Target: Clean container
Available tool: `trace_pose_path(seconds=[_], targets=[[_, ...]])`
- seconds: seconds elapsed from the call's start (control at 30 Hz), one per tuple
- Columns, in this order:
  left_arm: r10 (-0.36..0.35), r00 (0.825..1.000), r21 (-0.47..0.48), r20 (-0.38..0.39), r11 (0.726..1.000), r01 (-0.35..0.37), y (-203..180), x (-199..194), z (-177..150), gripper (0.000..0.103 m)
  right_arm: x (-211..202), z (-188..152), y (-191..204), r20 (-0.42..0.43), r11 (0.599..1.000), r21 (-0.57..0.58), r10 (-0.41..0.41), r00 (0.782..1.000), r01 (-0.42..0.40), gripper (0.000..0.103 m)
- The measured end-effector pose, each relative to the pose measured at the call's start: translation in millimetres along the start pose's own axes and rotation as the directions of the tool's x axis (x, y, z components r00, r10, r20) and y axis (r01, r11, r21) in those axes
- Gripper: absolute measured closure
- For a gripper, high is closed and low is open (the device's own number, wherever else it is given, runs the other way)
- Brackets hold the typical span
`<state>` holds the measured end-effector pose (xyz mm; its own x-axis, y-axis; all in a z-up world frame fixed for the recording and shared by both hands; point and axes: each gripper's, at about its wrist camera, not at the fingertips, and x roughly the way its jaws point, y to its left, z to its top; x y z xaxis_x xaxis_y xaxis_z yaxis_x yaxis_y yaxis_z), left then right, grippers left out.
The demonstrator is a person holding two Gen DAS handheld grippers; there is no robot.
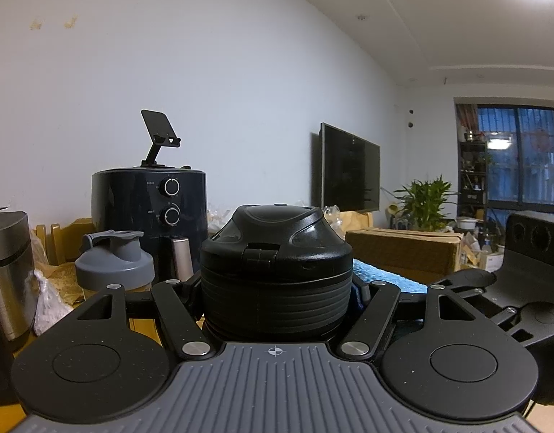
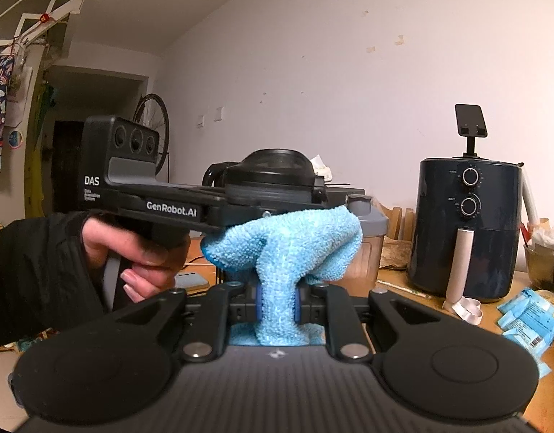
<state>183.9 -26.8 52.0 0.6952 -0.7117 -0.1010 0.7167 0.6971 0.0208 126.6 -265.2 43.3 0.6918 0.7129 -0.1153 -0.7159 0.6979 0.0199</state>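
- The container (image 1: 275, 270) is a black, round bottle top with a ribbed band and a hinged lid. It fills the lower middle of the left wrist view.
- It is clamped between the left tongs (image 1: 275, 288), which press on its ribbed band from both sides. In the right wrist view the same container (image 2: 273, 180) is seen in the middle of the frame, held up off the table (image 2: 396, 288).
- The container looks hard and stiff, so it should not bend when squeezed. Its domed lid looks smooth and may be slippery. The ribbed band looks like the best place to be held, and that is where it is held now.
- How heavy it is cannot be told, as its lower part is hidden.
- A soft blue cloth (image 2: 287, 249) is pinched in the right tongs (image 2: 278, 306), which are squeezed tight on it. The cloth is fluffy and floppy, and its loose end bulges just under the container.
- The cloth is likely to be rubbed on the container next. Whether they touch now cannot be told.
- A hand (image 2: 139, 249) in a black sleeve is wrapped around the left tool's handle.
- A dark air fryer (image 2: 468, 231) stands on the table at the right.
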Motion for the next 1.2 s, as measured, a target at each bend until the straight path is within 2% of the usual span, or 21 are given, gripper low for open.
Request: trace_pose_path(seconds=[0.57,1.0,1.07,1.13,1.2], targets=[[0.002,1.0,-0.003,0.007,1.0,-0.002,-1.7,-2.2,-1.5,0.035,-36.1,-18.7,-1.3,0.017,0.999,0.035,-0.022,1.0,0.022,0.092],[0.016,1.0,-0.009,0.017,1.0,-0.016,-3.7,-4.7,-2.0,0.035,-41.4,-17.7,4.9,0.023,0.999,0.037,-0.035,0.999,0.035,0.091],[0.031,0.999,-0.009,0.032,0.999,-0.031,-5.1,-6.5,-2.5,0.032,-42.2,-17.6,5.1,0.028,0.998,0.042,-0.052,0.998,0.051,0.091],[0.05,0.998,-0.012,0.046,0.999,-0.05,-6.9,-8.8,-2.3,0.012,-42.9,-17.1,5.7,0.032,0.996,0.049,-0.08,0.996,0.079,0.091],[0.067,0.996,-0.014,0.062,0.998,-0.066,-8.9,-11.4,-2.1,0.011,-43.5,-16.5,7.3,0.038,0.99,0.049,-0.132,0.991,0.13,0.091]])
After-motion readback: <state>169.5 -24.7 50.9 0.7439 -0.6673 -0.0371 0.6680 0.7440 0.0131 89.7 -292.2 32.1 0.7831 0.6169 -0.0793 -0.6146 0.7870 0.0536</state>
